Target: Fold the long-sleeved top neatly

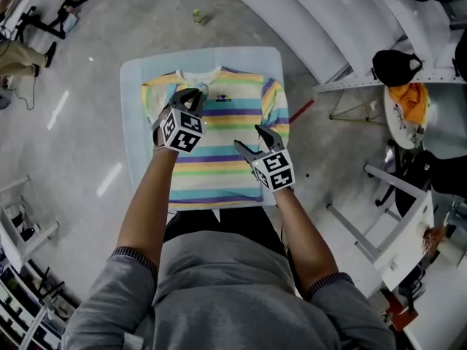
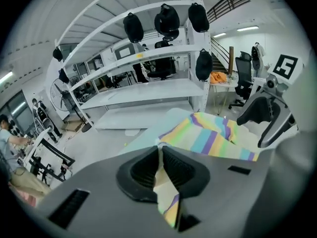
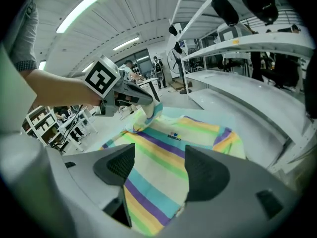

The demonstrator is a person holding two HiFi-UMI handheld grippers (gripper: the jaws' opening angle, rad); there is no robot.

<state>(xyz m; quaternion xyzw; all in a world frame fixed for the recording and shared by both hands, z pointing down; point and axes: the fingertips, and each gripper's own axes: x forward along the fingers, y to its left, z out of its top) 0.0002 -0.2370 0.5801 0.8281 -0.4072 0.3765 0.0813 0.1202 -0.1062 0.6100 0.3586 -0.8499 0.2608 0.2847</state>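
A pale blue table (image 1: pixel 134 93) stands on the grey floor (image 1: pixel 80 144). Directly on it lies the striped long-sleeved top (image 1: pixel 222 162) (front up, collar toward the table's far edge), covering most of the table, its hem at the near edge.

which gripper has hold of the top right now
The left gripper: its jaws pinch a fold of the striped top. The right gripper is open above it, holding nothing.
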